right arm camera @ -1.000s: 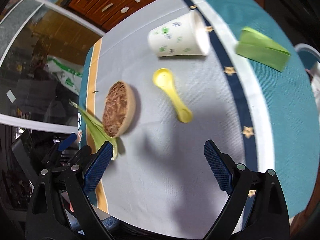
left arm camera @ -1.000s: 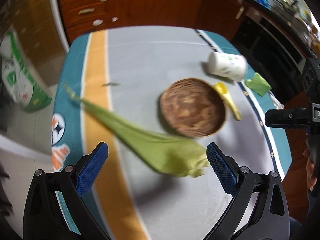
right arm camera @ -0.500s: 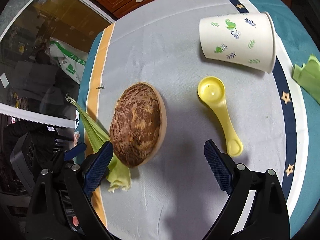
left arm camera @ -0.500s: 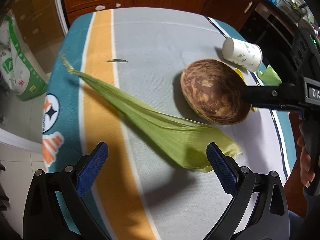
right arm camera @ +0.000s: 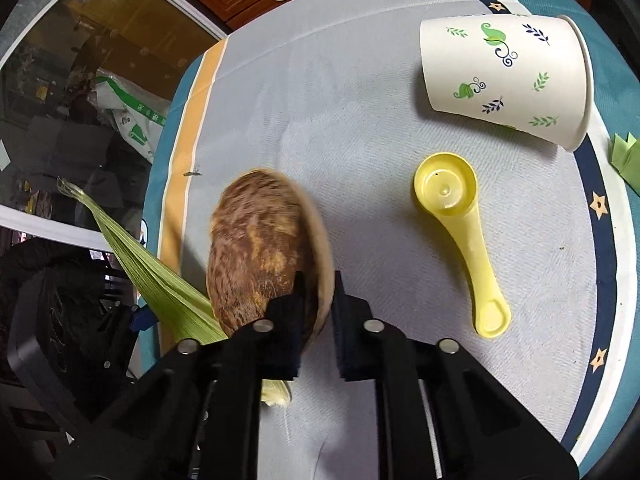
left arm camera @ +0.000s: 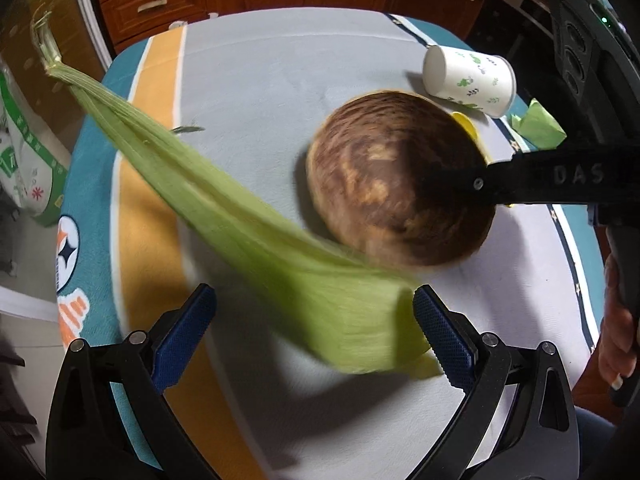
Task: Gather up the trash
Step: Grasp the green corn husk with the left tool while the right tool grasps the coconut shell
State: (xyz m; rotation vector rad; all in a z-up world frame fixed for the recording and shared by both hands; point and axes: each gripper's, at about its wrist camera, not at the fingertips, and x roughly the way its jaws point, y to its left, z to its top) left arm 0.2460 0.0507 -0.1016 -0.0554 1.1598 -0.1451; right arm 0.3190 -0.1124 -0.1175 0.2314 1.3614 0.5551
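Our right gripper [right arm camera: 318,312] has just clamped on the bowl [right arm camera: 264,252] rim, so we can lift it, while our left gripper [left arm camera: 314,326] stands apart around the husk [left arm camera: 240,216] beside the bowl.

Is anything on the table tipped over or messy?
Yes. The paper cup lies on its side near the table's edge. A long green corn husk sprawls across the cloth beside the brown bowl, whose rim the right gripper pinches. A yellow spoon lies loose nearby.
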